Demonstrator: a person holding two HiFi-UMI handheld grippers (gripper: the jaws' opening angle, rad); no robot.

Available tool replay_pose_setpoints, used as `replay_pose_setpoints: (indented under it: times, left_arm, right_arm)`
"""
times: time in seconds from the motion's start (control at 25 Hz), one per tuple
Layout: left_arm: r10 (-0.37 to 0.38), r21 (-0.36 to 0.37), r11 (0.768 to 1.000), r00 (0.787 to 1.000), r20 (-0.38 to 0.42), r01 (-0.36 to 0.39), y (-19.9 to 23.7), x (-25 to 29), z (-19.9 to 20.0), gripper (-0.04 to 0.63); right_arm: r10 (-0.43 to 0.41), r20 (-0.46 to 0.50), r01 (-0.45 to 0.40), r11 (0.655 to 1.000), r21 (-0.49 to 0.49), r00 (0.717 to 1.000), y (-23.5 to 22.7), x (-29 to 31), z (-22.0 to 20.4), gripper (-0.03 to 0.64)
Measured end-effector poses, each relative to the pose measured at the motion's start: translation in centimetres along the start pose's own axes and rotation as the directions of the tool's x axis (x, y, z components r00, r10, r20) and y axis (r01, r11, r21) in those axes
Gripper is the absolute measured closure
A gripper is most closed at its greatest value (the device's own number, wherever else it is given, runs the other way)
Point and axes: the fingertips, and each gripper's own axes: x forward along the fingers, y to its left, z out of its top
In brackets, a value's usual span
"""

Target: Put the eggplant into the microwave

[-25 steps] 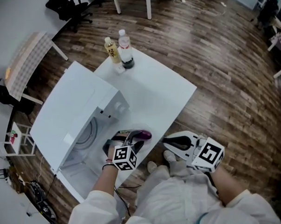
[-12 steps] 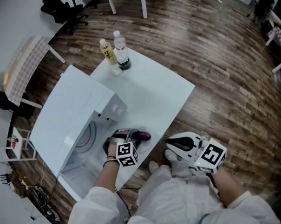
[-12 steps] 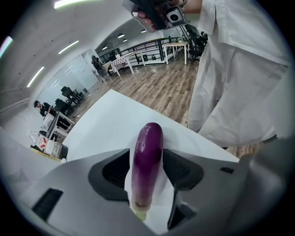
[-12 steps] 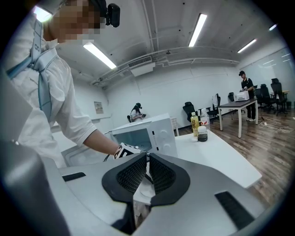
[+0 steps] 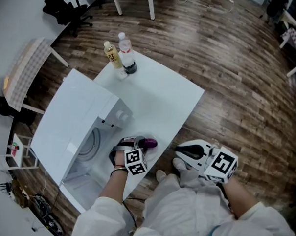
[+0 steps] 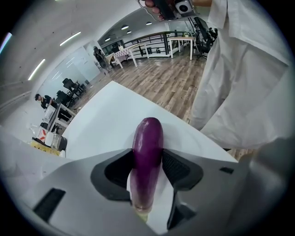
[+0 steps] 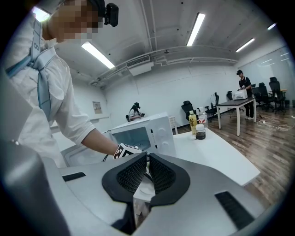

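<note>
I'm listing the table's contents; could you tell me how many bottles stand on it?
2. A yellow bottle and a clear bottle stand side by side at the far corner of the table, next to a small dark jar. The microwave could hide more.

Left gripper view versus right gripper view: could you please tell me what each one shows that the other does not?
Only the left gripper view shows the eggplant, purple and clamped between the pads of the left gripper. Only the right gripper view shows the open front of the microwave, and the right gripper with its jaws together on nothing. Both show the white table, the wooden floor and the person's white coat.
</note>
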Motion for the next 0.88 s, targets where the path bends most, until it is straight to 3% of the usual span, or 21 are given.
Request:
replay_pose_setpoints:
  times: [0.16, 0.36, 0.56, 0.6, 0.68, 0.88]
  left_arm:
    - [0.031, -0.100, 0.995, 0.999, 0.035, -0.027, 0.1, -2.1, 1.0, 0.391]
    - [0.059, -0.240, 0.970, 0.997, 0.040, -0.047, -0.3, -5.6, 1.4, 0.391]
    - [0.052, -0.311, 0.949, 0.998, 0.021, -0.043, -1.2, -9.2, 0.4, 0.391]
    - [0.056, -0.318, 0.947, 0.998, 0.013, -0.049, -1.4, -10.0, 0.1, 0.391]
    - [0.069, -0.330, 0.942, 0.998, 0.000, -0.066, -1.6, -11.3, -0.6, 0.391]
    - [0.087, -0.360, 0.928, 0.996, -0.033, -0.093, -2.6, -13.3, -2.3, 0.391]
  right_arm:
    - [0.023, -0.026, -0.023, 1.000, 0.005, 0.999, -0.1, 0.8, -0.7, 0.577]
    - [0.117, -0.064, -0.120, 0.992, -0.042, 0.991, 1.0, 3.2, -1.0, 0.577]
    - [0.227, -0.084, -0.235, 0.966, -0.104, 0.970, 2.9, 6.8, -0.8, 0.573]
    - [0.255, -0.087, -0.263, 0.958, -0.109, 0.963, 3.4, 7.6, -0.8, 0.547]
    - [0.303, -0.099, -0.313, 0.943, -0.115, 0.948, 4.5, 9.0, -0.9, 0.421]
    - [0.367, -0.177, -0.398, 0.897, -0.193, 0.913, 6.3, 12.2, -2.8, 0.402]
